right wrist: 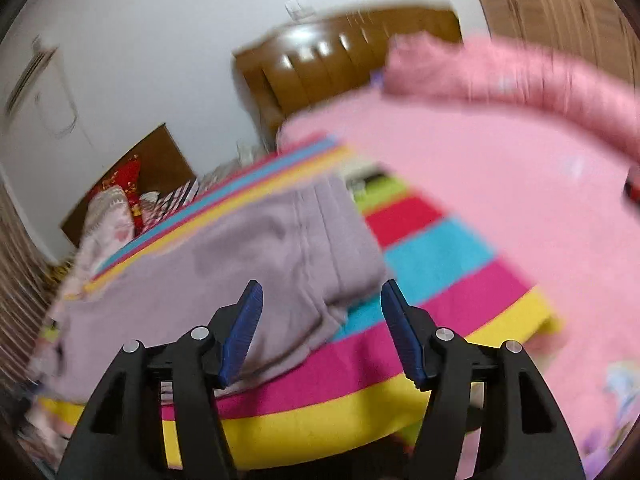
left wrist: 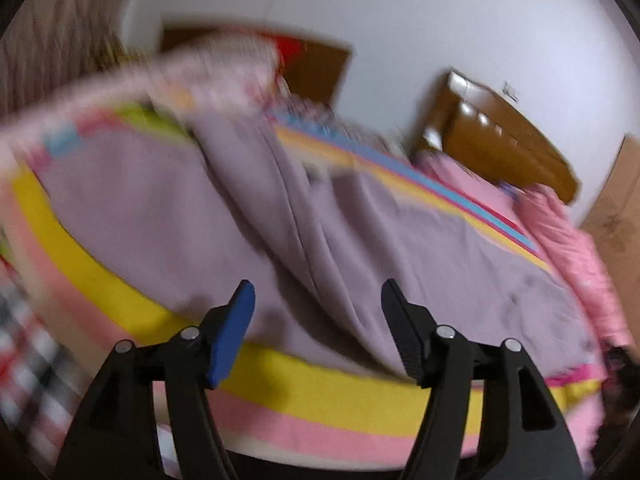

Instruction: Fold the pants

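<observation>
Toward the left side of the bed (left wrist: 100, 292), which is covered by a sheet striped in yellow, pink, blue and magenta, a rolled pink-patterned quilt (left wrist: 168, 80) lies along the far edge. The left gripper (left wrist: 318, 300) hovers over the near edge of the bed with its jaws wide apart and nothing between them. Just beyond its tips lie the soft mauve knit pants (left wrist: 240, 216), spread across the middle of the bed, with long ridges of gathered cloth running from the far edge toward the near one.

In the right wrist view the pants (right wrist: 240, 264) appear as a broad panel with a seam down it; one thick corner, seemingly doubled, lies near the bed's near edge. The right gripper (right wrist: 322, 300) is poised above that corner, jaws spread, holding nothing. Further right a fluffy pink blanket (right wrist: 500, 184) covers the right side of the bed, and a brown padded headboard (right wrist: 340, 56) stands at the far end. Both views are motion-blurred, so fine detail is uncertain.

The pants look light, limp and thick enough to bunch, so they will likely sag and drag on the sheet when lifted. A sound hold would be the stiffer hemmed or banded edges, one corner per gripper, pinching all layers together.
</observation>
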`<state>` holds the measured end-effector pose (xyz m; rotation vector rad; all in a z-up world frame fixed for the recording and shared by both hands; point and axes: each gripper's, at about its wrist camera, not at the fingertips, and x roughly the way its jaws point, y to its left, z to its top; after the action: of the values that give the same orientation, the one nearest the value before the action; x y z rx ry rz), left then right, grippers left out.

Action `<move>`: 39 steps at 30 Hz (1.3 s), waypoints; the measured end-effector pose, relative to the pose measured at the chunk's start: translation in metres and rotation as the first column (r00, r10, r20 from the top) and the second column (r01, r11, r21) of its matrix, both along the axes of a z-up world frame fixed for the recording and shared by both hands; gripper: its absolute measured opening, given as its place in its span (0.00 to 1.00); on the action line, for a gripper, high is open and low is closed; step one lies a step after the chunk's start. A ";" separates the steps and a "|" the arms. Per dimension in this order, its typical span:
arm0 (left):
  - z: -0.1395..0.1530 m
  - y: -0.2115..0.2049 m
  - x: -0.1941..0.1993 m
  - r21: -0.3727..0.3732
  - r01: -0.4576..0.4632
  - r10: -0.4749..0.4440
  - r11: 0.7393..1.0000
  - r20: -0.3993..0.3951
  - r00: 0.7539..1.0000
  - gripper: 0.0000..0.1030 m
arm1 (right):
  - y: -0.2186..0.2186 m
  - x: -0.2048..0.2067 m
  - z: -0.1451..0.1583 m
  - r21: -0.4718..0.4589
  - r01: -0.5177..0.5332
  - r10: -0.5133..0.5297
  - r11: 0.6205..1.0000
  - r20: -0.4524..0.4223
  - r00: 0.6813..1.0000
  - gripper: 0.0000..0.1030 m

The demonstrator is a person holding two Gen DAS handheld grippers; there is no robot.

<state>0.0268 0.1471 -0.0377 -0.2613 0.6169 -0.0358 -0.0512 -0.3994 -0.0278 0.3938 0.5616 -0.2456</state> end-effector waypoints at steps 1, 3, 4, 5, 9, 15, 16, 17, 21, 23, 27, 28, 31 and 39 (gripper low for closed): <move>0.009 -0.007 -0.002 0.022 0.022 -0.023 1.000 0.034 0.999 0.70 | 0.014 0.001 0.007 -0.055 -0.039 0.040 0.998 0.009 0.999 0.60; 0.022 -0.034 0.004 0.043 0.136 -0.138 0.990 0.037 0.990 0.74 | 0.049 0.012 0.016 -0.146 -0.151 0.150 0.978 -0.012 0.989 0.60; 0.022 -0.050 0.009 0.051 0.200 -0.201 0.979 0.021 0.979 0.75 | 0.063 0.017 0.017 -0.176 -0.189 0.188 0.966 -0.022 0.982 0.60; 0.019 -0.072 0.018 0.074 0.272 -0.272 0.959 -0.013 0.962 0.76 | 0.083 0.025 0.017 -0.206 -0.242 0.240 0.948 -0.038 0.970 0.60; -0.011 -0.131 0.044 0.153 0.428 -0.408 0.891 -0.147 0.901 0.76 | 0.120 0.052 0.003 -0.231 -0.330 0.312 0.915 -0.115 0.943 0.60; -0.051 -0.129 0.056 0.153 0.448 -0.405 0.881 -0.245 0.881 0.77 | 0.097 0.049 -0.040 -0.175 -0.408 0.364 0.896 -0.236 0.901 0.60; -0.049 -0.128 0.058 0.143 0.449 -0.403 0.882 -0.266 0.876 0.77 | 0.094 0.046 -0.037 -0.167 -0.420 0.375 0.892 -0.244 0.894 0.61; -0.045 -0.127 0.060 0.128 0.438 -0.390 0.890 -0.285 0.876 0.77 | 0.092 0.047 -0.032 -0.157 -0.425 0.376 0.891 -0.268 0.887 0.61; 0.012 -0.137 0.070 0.018 0.477 -0.466 0.879 -0.189 0.864 0.86 | 0.083 0.065 0.013 -0.147 -0.417 0.386 0.897 -0.199 0.901 0.65; 0.035 -0.165 0.087 0.057 0.537 -0.524 0.842 -0.153 0.838 0.99 | 0.087 0.089 0.028 -0.206 -0.395 0.357 0.895 -0.199 0.913 0.70; 0.009 -0.225 0.156 0.138 0.609 -0.549 0.781 -0.311 0.776 0.98 | 0.079 0.164 0.012 -0.171 -0.394 0.322 0.903 -0.338 0.884 0.70; -0.005 -0.230 0.171 0.153 0.605 -0.531 0.782 -0.346 0.774 0.98 | 0.075 0.171 0.005 -0.147 -0.395 0.320 0.907 -0.369 0.872 0.70; -0.045 -0.218 0.203 0.165 0.573 -0.464 0.803 -0.431 0.774 0.98 | 0.067 0.163 -0.016 -0.091 -0.430 0.354 0.898 -0.429 0.831 0.71; -0.069 -0.200 0.205 0.225 0.569 -0.476 0.791 -0.359 0.803 0.99 | 0.061 0.129 -0.020 -0.106 -0.522 0.396 0.846 -0.530 0.749 0.74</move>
<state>0.2317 -0.0533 -0.1070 0.2434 0.9610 -0.4464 0.0776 -0.3382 -0.0479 -0.0762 1.1025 0.0787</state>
